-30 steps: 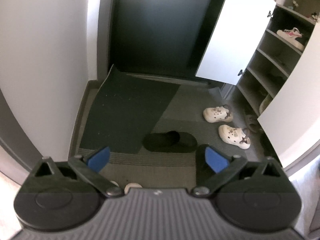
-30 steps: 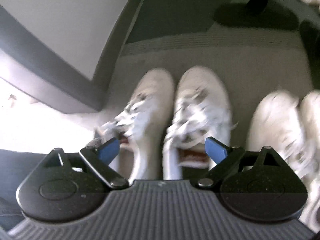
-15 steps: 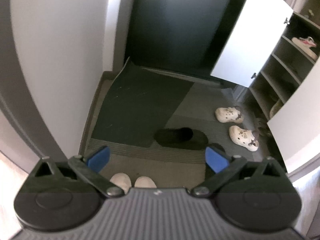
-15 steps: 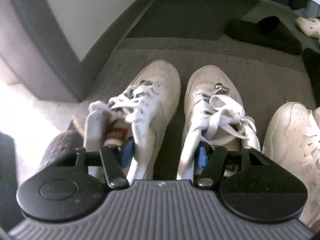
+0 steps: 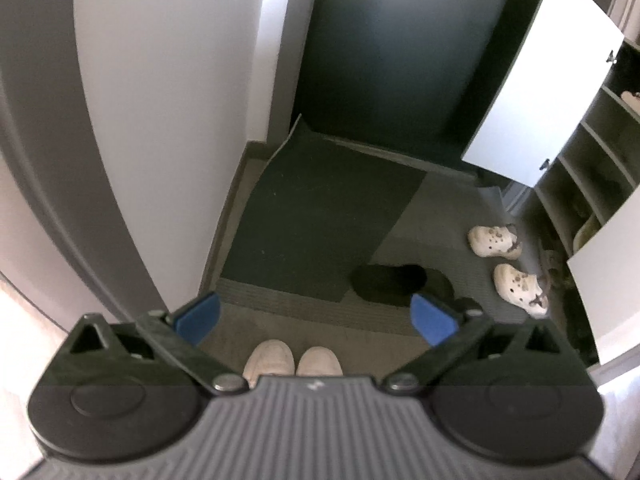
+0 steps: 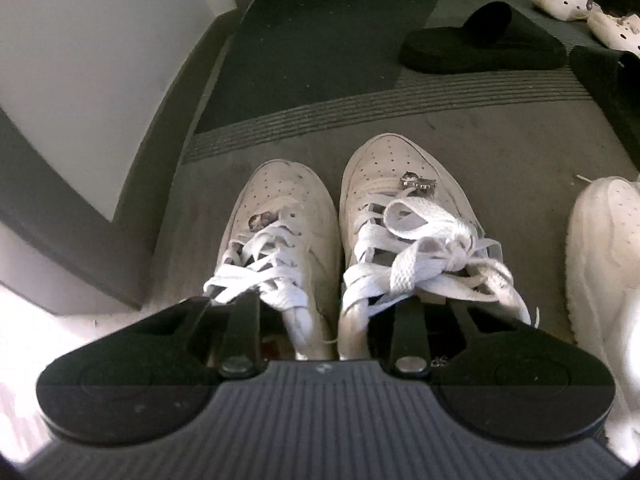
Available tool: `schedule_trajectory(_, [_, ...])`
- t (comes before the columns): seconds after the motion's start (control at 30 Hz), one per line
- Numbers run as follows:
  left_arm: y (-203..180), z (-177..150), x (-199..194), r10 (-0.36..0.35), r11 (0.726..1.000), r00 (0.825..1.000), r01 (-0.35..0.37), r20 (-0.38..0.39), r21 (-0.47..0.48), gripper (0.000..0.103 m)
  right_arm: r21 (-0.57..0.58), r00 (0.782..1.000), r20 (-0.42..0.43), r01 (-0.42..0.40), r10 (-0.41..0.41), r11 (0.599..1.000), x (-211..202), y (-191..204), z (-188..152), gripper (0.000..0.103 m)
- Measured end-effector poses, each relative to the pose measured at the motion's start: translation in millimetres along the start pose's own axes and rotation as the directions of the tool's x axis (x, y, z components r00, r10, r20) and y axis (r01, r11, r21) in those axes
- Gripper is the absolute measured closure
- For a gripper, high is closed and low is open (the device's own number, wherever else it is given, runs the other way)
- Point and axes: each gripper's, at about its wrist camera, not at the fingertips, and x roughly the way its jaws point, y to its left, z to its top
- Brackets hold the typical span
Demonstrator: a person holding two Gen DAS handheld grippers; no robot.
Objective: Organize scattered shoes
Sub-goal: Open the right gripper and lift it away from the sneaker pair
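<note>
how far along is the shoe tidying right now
Barely begun. Done: the cupboard stands open, some shoes on its shelves. In hand: the right gripper is closing on the inner sides of the white sneakers; the left gripper is open, empty. Left: black slippers and white clogs on the floor.

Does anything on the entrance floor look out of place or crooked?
Yes. The dark mat is askew: its far left corner curls up against the wall. A black slipper lies sideways across the floor, not lined up like the white sneakers. Two cream clogs sit outside the open shoe cabinet.
</note>
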Motion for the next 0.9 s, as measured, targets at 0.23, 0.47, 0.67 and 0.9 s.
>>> schedule_trajectory(0.23, [0.5, 2.5, -1.6, 0.012, 1.0, 1.0, -0.012, 0.006, 0.004, 0.0, -0.033, 0.999, -0.011, -0.039, 0.039, 0.999, 8.0, 22.0, 10.3, 0.07])
schedule_trajectory(0.47, [-16.2, 1.4, -4.8, 0.042, 0.998, 0.998, -0.043, 0.037, 0.041, 0.0, -0.102, 0.986, -0.157, -0.072, 0.056, 0.992, 17.1, 26.4, 28.4, 0.064])
schedule_trajectory(0.67, [-39.9, -8.3, -16.6, 0.018, 0.992, 0.997, -0.026, 0.07, 0.121, 0.0, -0.091, 0.953, -0.246, -0.202, 0.175, 0.975, -18.1, 3.2, 46.5, 0.052])
schedule_trajectory(0.9, [-52.1, -39.4, -23.3, 0.011, 0.964, 0.997, -0.031, 0.075, 0.263, 0.0, -0.09, 0.964, -0.203, -0.193, 0.171, 0.977, -111.3, -48.7, 129.2, 0.051])
